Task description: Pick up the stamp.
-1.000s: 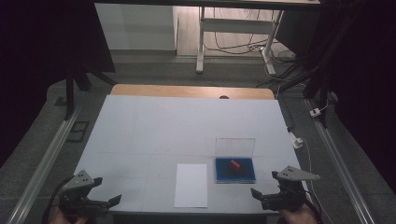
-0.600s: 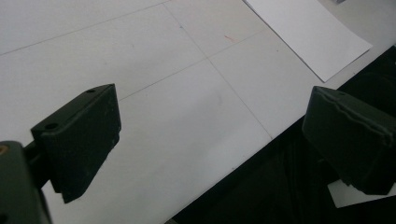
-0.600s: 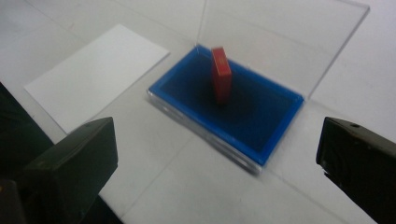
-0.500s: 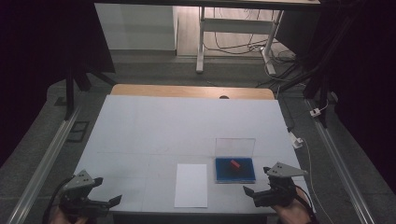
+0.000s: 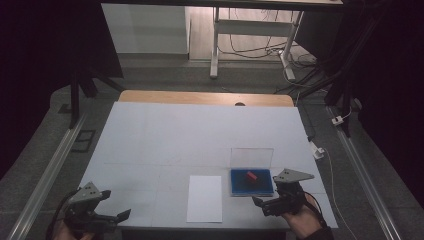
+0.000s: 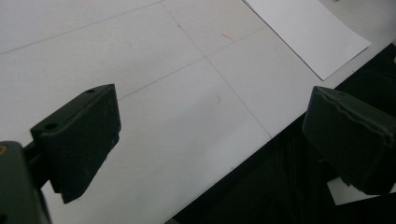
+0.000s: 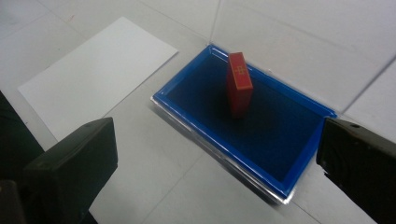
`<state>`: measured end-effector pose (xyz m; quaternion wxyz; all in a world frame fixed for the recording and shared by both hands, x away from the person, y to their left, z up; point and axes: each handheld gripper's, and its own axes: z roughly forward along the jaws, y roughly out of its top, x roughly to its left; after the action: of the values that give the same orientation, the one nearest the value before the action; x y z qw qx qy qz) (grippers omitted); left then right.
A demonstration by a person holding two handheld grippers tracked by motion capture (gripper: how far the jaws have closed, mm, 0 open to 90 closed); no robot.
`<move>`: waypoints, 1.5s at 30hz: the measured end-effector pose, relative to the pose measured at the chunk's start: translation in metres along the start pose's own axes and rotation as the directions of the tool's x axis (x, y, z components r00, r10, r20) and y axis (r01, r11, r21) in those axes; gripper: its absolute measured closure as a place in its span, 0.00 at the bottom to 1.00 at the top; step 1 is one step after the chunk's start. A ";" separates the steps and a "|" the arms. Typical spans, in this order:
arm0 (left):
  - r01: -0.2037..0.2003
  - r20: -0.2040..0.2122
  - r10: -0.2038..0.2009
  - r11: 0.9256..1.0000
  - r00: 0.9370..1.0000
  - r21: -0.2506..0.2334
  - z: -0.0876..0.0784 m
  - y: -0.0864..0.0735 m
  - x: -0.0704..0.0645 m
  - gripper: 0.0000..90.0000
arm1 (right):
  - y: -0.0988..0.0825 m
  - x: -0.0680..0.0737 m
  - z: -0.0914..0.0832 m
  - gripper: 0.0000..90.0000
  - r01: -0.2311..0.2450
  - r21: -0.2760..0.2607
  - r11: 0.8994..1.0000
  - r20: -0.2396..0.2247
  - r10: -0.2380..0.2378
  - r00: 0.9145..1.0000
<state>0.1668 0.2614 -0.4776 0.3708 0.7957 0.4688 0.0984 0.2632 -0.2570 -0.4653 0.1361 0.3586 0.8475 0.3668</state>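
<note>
The right gripper (image 5: 266, 202) hangs just off the near right corner of the blue tray (image 5: 236, 190), jaws spread wide with nothing between them, pointed at the red block (image 5: 251, 176) standing inside. From the right gripper view the block (image 7: 239, 84) stands upright on the dark floor of the tray (image 7: 201, 119), nearer the far rim than the near one, and apart from every wall. To my eye this is the approach, before any grasp: the reach is lined up but not closed in.

The next move looks to call for carrying the open jaws over the near rim of the tray and down around the block, one pad on each broad face. The block is tall and narrow, so a nudge from one pad alone could tip it.

Behind the tray a clear lid (image 5: 252, 156) stands upright along the far edge, so there is little room to overshoot that way. To the tray's left lies a white sheet of paper (image 5: 205, 198), just apart from it, flat and no obstacle. The table edge runs close under the right gripper.

The left gripper (image 5: 105, 216) waits well to the left of the tray, beyond the paper, at the near table edge, also wide open and empty
</note>
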 end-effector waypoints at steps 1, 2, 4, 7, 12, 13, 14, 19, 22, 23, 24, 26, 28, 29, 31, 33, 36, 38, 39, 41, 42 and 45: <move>0.000 0.000 0.000 1.000 1.000 0.000 0.000 0.000 0.000 0.05 | 0.001 0.000 0.002 0.00 0.003 0.012 1.000 0.000 -0.003 1.000; 0.000 0.000 0.000 1.000 1.000 0.000 0.000 0.000 0.000 0.05 | 0.001 0.000 0.002 0.00 0.003 0.012 1.000 0.000 -0.003 1.000; 0.000 0.001 0.000 1.000 1.000 0.000 0.000 0.000 0.000 0.05 | 0.003 -0.001 0.006 0.00 0.009 0.027 1.000 0.003 -0.009 1.000; 0.001 0.002 -0.001 1.000 1.000 0.000 0.000 0.000 0.000 0.05 | 0.005 -0.001 0.012 0.00 0.015 0.042 0.999 0.014 -0.016 1.000; 0.002 0.004 -0.002 1.000 1.000 0.001 0.000 0.000 0.001 0.05 | 0.012 -0.004 0.024 0.00 0.020 0.048 0.999 0.024 -0.021 0.999; 0.003 0.005 -0.003 1.000 1.000 0.002 0.000 0.000 0.001 0.05 | 0.013 -0.004 0.026 0.00 0.024 0.054 0.998 0.025 -0.025 0.999; 0.005 0.006 -0.005 1.000 1.000 0.001 0.000 0.000 0.001 0.05 | 0.015 -0.005 0.028 0.00 0.032 0.057 0.998 0.028 -0.034 0.999; 0.006 0.006 -0.006 1.000 1.000 0.001 0.000 0.000 0.001 0.05 | 0.021 -0.006 0.037 0.00 0.056 0.074 0.996 0.028 -0.059 0.998; 0.005 0.006 -0.005 1.000 1.000 0.002 0.000 0.000 0.001 0.05 | 0.023 -0.007 0.043 0.00 0.063 0.086 0.994 0.025 -0.066 0.998; 0.005 0.006 -0.005 1.000 1.000 0.001 0.000 0.000 0.001 0.05 | 0.024 -0.007 0.045 0.00 0.066 0.090 0.994 0.026 -0.069 0.997; 0.004 0.006 -0.004 1.000 1.000 0.001 0.000 0.000 0.001 0.05 | 0.025 -0.008 0.047 0.00 0.067 0.095 0.993 0.025 -0.069 0.997; 0.005 0.006 -0.005 1.000 1.000 0.001 0.000 0.000 0.001 0.05 | 0.025 -0.009 0.051 0.00 0.071 0.102 0.992 0.026 -0.074 0.997; 0.004 0.006 -0.004 1.000 1.000 0.001 0.000 0.000 0.001 0.05 | 0.026 -0.010 0.054 0.00 0.070 0.110 0.992 0.032 -0.074 0.997; 0.004 0.006 -0.004 1.000 1.000 0.001 0.000 0.000 0.001 0.05 | 0.026 -0.011 0.055 0.00 0.073 0.115 0.991 0.031 -0.077 0.997; 0.002 0.006 -0.002 1.000 1.000 0.003 0.001 0.001 0.001 0.05 | 0.027 -0.013 0.055 0.04 0.075 0.120 0.990 0.032 -0.079 0.996; 0.001 0.005 -0.001 1.000 1.000 0.004 0.001 0.001 0.001 0.05 | 0.028 -0.014 0.055 0.13 0.074 0.122 0.990 0.031 -0.079 0.996; 0.001 0.006 -0.001 1.000 1.000 0.004 0.001 0.001 0.001 0.05 | 0.030 -0.015 0.054 0.30 0.086 0.128 0.988 0.021 -0.090 0.996; 0.000 0.006 0.000 1.000 1.000 0.004 0.001 0.001 0.001 0.05 | 0.031 -0.015 0.054 0.40 0.097 0.134 0.986 0.014 -0.100 0.995; 0.000 0.006 0.000 1.000 1.000 0.004 0.001 0.001 0.001 0.05 | 0.032 -0.015 0.054 0.44 0.102 0.140 0.985 0.008 -0.104 0.995; -0.001 0.005 0.001 1.000 1.000 0.008 0.001 0.001 0.001 0.05 | 0.033 -0.017 0.054 0.54 0.104 0.139 0.985 -0.001 -0.105 0.994; -0.001 0.005 0.001 1.000 1.000 0.008 0.001 0.001 0.001 0.05 | 0.033 -0.017 0.054 0.57 0.103 0.145 0.984 -0.007 -0.103 0.995; -0.001 0.005 0.001 1.000 1.000 0.009 0.001 0.001 0.000 0.05 | 0.034 -0.018 0.054 0.67 0.109 0.144 0.983 -0.011 -0.109 0.994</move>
<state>0.1683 0.2609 -0.4780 0.3684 0.7978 0.4678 0.0948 0.3203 -0.2253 -0.4793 0.1283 0.3200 0.8905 0.2970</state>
